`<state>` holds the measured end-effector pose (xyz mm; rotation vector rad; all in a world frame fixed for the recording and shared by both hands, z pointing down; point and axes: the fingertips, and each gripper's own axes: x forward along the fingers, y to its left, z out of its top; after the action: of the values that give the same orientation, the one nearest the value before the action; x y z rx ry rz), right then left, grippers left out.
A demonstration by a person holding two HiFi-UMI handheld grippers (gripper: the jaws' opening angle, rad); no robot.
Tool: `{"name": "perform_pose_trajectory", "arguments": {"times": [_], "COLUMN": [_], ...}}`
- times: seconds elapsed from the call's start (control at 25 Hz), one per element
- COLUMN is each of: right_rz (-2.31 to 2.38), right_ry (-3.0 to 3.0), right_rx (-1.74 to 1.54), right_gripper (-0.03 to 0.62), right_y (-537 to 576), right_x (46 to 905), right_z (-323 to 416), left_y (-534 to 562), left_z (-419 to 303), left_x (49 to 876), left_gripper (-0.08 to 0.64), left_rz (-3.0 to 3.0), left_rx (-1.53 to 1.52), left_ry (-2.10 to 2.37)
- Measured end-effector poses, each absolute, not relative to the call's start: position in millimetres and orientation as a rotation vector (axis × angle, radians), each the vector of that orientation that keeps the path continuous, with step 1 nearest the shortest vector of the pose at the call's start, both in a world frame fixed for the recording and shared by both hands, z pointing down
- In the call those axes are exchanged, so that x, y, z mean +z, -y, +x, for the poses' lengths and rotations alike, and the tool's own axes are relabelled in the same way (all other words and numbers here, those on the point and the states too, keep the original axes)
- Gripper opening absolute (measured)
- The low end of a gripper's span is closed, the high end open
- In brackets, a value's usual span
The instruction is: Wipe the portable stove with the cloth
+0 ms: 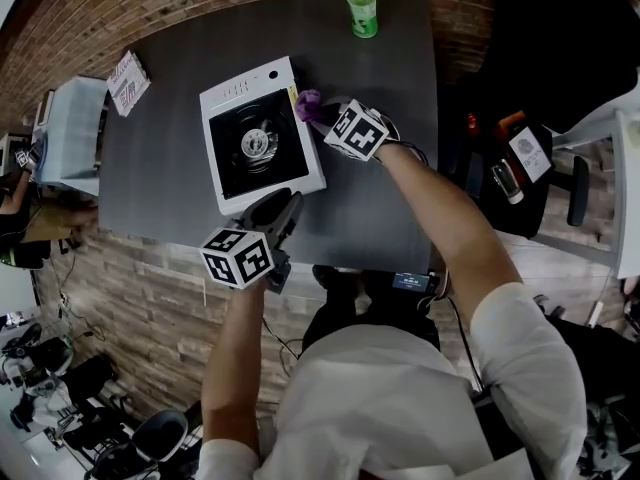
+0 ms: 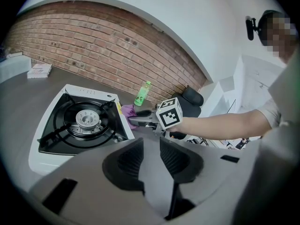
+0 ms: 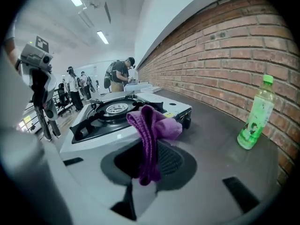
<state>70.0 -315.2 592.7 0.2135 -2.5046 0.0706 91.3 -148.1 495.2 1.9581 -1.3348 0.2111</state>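
Right gripper (image 3: 149, 161) clamped on cloth (image 3: 151, 125), fingertips hidden beneath it, centre frame; left gripper (image 2: 151, 149) narrowly parted, empty, beside portable stove (image 2: 51, 146).

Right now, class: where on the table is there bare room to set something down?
Bare: the right of the table, between stove and edge, nearer than the bottle; also the strip between stove and booklet. Crowded: the stove's right edge, where the right hand-held gripper holds the cloth, and its near corner by the left hand-held gripper.
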Motion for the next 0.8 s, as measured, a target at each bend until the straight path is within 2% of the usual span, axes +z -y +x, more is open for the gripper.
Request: {"name": "perform_pose_trajectory", "arguments": {"times": [0.8], "right_rz": [0.019], "right_ry": [2.471], "right_rx": [0.031], "right_gripper": [0.084], "right_y": [272], "right_x": [608], "right_z": [87], "left_y": [136], "left_z": [95], "left_x": [505], "left_gripper": [0.104], "left_rz": [1.922], "left_rx": [0.186], "left_ry": [1.333]}}
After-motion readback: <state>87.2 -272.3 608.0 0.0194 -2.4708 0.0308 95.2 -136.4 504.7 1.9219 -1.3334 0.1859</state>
